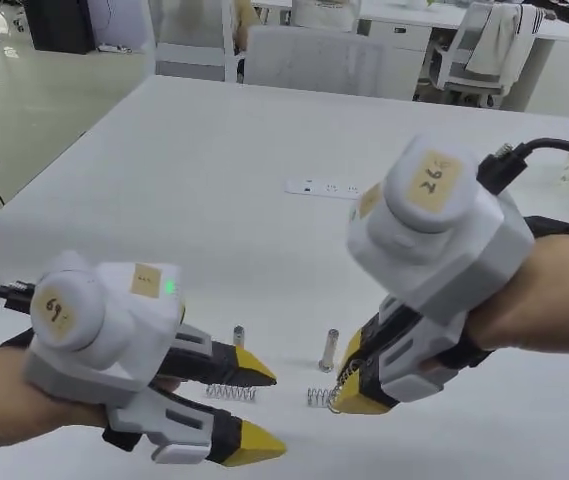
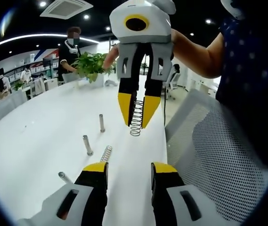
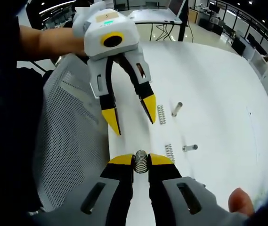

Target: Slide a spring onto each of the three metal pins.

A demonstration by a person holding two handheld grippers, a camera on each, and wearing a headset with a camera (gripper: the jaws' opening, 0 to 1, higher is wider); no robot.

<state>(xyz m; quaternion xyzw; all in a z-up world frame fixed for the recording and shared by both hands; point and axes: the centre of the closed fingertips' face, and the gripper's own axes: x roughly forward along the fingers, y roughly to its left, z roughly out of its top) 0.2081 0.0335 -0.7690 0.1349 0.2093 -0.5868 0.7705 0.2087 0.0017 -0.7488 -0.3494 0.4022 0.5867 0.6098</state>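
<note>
A small steel spring [image 3: 141,161] is clamped between the yellow tips of my right gripper [image 3: 141,160]. In the left gripper view that spring [image 2: 136,118] hangs from the right gripper [image 2: 136,123] above the white table. Two more springs [image 1: 229,392] [image 1: 319,397] lie flat on the table. My left gripper [image 1: 264,410] hovers open beside the left one, holding nothing. Two upright metal pins [image 1: 239,335] [image 1: 330,350] stand just behind the springs. A third pin [image 2: 63,177] is seen in the left gripper view. The right gripper [image 1: 349,395] hangs low, close to the right pin.
The white table [image 1: 214,200] carries a white power strip [image 1: 322,187] farther back. A grey mesh chair [image 2: 209,141] sits at the near edge. Chairs and desks [image 1: 324,55] line the far side. A person [image 2: 72,47] stands by a green plant [image 2: 92,66].
</note>
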